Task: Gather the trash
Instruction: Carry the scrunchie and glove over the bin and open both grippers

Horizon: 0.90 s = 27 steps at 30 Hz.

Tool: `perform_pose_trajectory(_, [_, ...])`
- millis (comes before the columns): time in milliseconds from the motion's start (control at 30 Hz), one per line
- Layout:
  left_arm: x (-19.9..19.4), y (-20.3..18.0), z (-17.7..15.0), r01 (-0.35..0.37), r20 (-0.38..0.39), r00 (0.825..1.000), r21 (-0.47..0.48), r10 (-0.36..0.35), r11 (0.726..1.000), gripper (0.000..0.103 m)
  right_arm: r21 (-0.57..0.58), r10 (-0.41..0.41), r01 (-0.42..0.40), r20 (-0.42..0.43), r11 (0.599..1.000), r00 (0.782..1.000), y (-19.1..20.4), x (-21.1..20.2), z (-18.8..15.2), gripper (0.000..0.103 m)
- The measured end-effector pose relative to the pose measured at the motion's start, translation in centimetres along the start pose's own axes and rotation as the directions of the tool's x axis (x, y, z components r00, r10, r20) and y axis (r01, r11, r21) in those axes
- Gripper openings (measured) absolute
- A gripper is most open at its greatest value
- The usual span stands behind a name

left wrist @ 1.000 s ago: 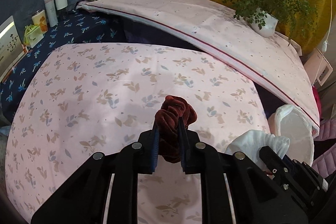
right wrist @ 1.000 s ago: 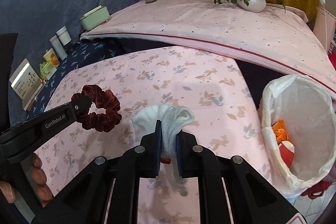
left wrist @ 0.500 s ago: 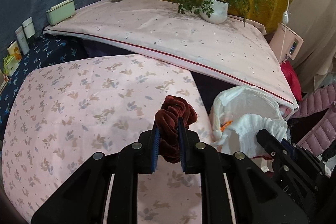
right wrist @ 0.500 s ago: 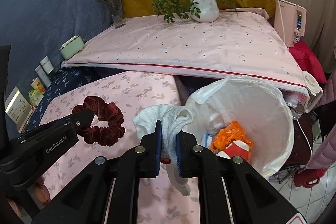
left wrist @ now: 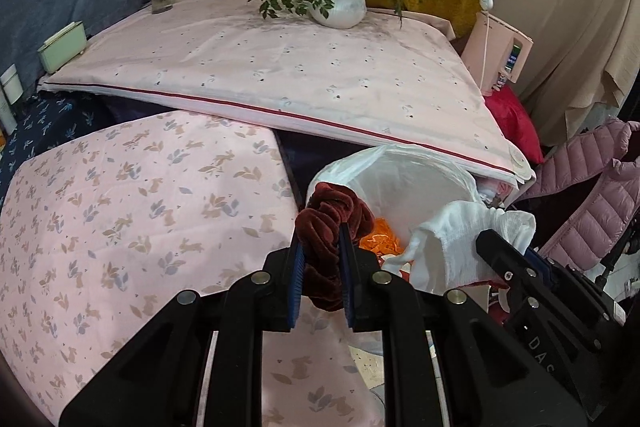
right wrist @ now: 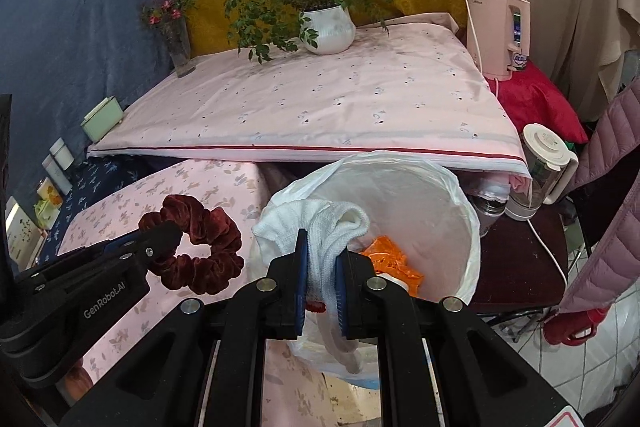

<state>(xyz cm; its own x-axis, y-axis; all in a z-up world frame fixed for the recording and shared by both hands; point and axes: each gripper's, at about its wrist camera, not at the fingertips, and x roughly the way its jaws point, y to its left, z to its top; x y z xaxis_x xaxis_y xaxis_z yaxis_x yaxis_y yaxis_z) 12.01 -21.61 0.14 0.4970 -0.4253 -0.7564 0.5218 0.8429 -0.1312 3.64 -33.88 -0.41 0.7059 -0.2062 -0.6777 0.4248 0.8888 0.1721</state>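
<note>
My left gripper [left wrist: 320, 247] is shut on a dark red velvet scrunchie [left wrist: 330, 223], held at the near left rim of a bin lined with a white plastic bag [left wrist: 404, 167]. My right gripper [right wrist: 321, 253] is shut on a white sock [right wrist: 320, 223], which hangs over the same bin's [right wrist: 400, 183] near left rim. Orange wrappers [right wrist: 390, 259] lie inside the bin. In the right wrist view the left gripper [right wrist: 160, 233] with the scrunchie [right wrist: 200, 251] comes in from the left. The sock [left wrist: 452, 247] shows at the right of the left wrist view.
A floral pink cloth covers the table [left wrist: 120, 219] left of the bin. Behind it a raised pink-covered surface [right wrist: 320, 107] carries a potted plant [right wrist: 326, 27], a flower vase [right wrist: 178, 47] and a green box [right wrist: 102, 117]. A clear jug [right wrist: 540, 167] and a pink quilted jacket [left wrist: 592, 211] are at the right.
Both grippers have swung to the right, from over the floral table to the bin's rim, carrying the scrunchie and the sock. Their grips have not changed.
</note>
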Motion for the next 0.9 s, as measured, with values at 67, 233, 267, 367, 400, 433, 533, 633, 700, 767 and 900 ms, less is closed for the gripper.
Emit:
perform_pose_trajectory(67, [0.5,-0.7,0.2,0.015,-0.006,1.0,0.009,-0.015,1.0,0.016,0.009,-0.008,0.008,0.0,1.0,1.0,-0.8,0.1,0.1,0.011])
perform_pose_trajectory(233, [1.6,-1.6,0.7,0.068,-0.017,0.998,-0.011,-0.068,0.998,0.021,0.018,-0.025,0.025,0.002,1.0,1.0,-2.2,0.3,0.4,0.011])
perform_pose_trajectory(267, [1.7,-1.6,0.7,0.06,-0.011,0.998,-0.021,-0.061,0.998,0.033,0.019,-0.028,0.028,0.003,0.999,1.0,-2.3,0.3,0.5,0.011])
perform_pose_trajectory(367, [1.5,-1.4,0.8,0.022,0.021,1.0,-0.021,-0.022,1.0,0.049,0.023,-0.031,0.031,0.003,0.999,0.999,-2.6,0.6,0.6,0.011])
perform_pose_trajectory(400, [1.6,-1.4,0.8,0.012,0.018,1.0,-0.015,-0.012,1.0,0.049,0.024,-0.031,0.031,0.003,0.999,1.0,-2.7,0.7,0.7,0.011])
perform_pose_trajectory(433, [1.7,-1.2,0.8,0.002,0.015,1.0,-0.013,-0.002,1.0,0.049,0.024,-0.032,0.032,0.002,0.999,0.999,-2.8,0.8,0.7,0.011])
perform_pose_trajectory(533, [1.8,-0.6,0.7,-0.026,0.012,1.0,-0.02,0.026,0.999,0.049,0.021,-0.028,0.028,-0.002,0.999,1.0,-2.6,1.1,0.7,0.011])
perform_pose_trajectory(633, [1.8,0.3,0.4,-0.05,0.01,0.999,-0.036,0.05,0.998,0.049,0.006,-0.024,0.024,-0.008,1.0,1.0,-2.2,1.4,0.8,0.011])
perform_pose_trajectory(700, [1.6,0.8,0.2,-0.063,0.009,0.998,-0.048,0.063,0.997,0.049,-0.005,-0.021,0.021,-0.011,1.0,1.0,-1.9,1.6,0.8,0.011])
perform_pose_trajectory(767, [1.5,1.4,0.0,-0.081,0.01,0.997,-0.055,0.082,0.995,0.049,-0.014,-0.021,0.02,-0.014,1.0,1.0,-1.6,1.7,0.9,0.011])
perform_pose_trajectory(900, [1.3,2.5,-0.4,-0.109,0.009,0.994,-0.073,0.109,0.991,0.049,-0.027,-0.018,0.018,-0.02,0.999,1.0,-1.3,2.1,0.9,0.011])
